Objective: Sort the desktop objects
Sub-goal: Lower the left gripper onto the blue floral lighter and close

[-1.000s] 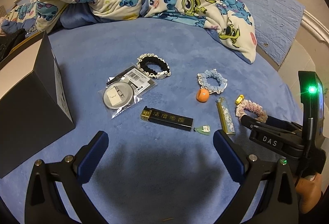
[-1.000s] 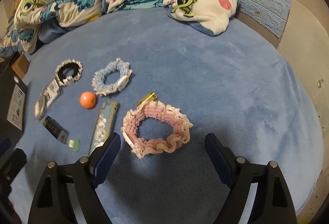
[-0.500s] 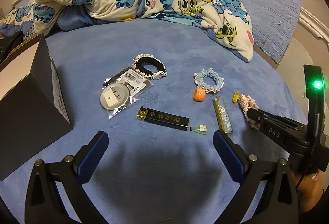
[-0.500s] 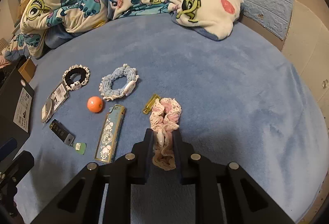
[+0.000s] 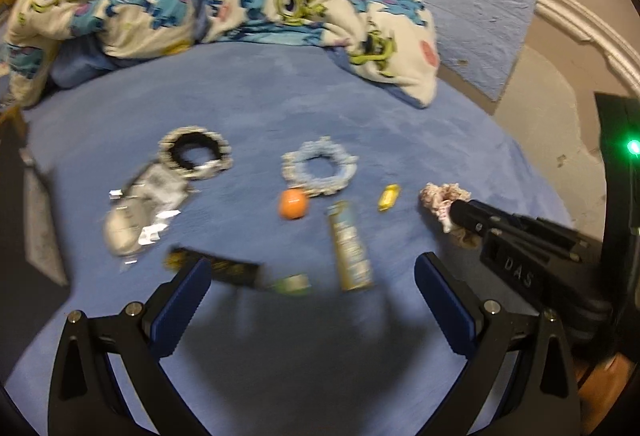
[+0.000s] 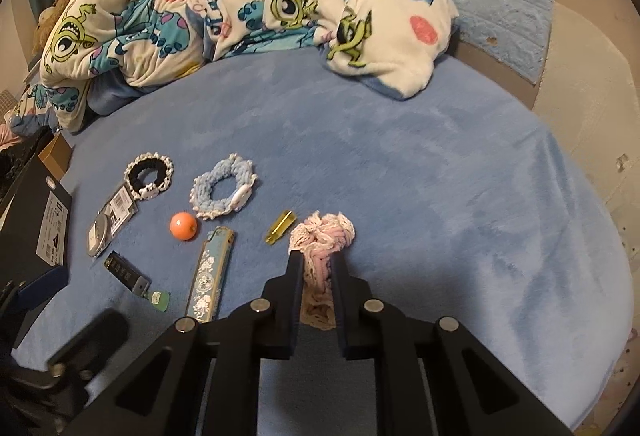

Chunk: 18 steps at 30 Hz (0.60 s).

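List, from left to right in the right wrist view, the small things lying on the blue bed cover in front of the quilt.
Black box → bagged disc → black scrunchie → orange ball → blue scrunchie → yellow clip → pink scrunchie.

Pink-cream scrunchie (image 6: 322, 236), lt-blue scrunchie (image 6: 224, 188), blk/white scrunchie (image 6: 150, 176), orange ball (image 6: 183, 226), blue bedspread (image 6: 400, 156).

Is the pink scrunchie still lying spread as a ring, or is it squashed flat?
Squashed flat. The right gripper is closing on the pink scrunchie, which is pinched into a narrow strip between the fingers, only its frilled end bunching out beyond the tips.
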Motion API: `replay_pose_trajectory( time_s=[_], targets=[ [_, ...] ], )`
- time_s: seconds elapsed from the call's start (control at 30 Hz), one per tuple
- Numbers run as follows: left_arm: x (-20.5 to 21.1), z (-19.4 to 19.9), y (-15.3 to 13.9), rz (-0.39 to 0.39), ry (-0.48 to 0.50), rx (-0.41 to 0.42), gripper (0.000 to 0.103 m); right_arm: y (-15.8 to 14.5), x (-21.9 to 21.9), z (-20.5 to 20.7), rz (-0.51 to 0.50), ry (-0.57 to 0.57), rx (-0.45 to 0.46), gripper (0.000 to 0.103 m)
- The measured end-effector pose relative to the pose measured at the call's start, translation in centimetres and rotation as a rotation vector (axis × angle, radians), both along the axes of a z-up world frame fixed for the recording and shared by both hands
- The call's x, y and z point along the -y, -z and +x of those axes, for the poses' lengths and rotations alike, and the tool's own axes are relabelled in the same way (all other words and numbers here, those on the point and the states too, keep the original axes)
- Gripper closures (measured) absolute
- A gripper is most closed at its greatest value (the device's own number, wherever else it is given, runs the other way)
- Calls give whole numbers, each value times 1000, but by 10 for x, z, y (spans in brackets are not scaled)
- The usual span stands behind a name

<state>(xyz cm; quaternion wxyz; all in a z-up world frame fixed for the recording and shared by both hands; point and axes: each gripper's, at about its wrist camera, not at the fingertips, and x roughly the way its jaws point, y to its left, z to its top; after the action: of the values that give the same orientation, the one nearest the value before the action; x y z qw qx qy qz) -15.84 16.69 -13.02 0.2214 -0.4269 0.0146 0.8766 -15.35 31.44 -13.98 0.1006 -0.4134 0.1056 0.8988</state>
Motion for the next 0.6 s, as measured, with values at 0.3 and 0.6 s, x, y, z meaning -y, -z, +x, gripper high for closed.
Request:
replay_pose_trajectory(
  time_s=[0.3,0.6],
  targets=[
    [-44,-12,24,-31,73,49,2,2,-35,16,-53,92,-15,89],
    [-49,-14,48,-115,74,79,43,3,-44,19,-83,110,-23,89]
  ],
)
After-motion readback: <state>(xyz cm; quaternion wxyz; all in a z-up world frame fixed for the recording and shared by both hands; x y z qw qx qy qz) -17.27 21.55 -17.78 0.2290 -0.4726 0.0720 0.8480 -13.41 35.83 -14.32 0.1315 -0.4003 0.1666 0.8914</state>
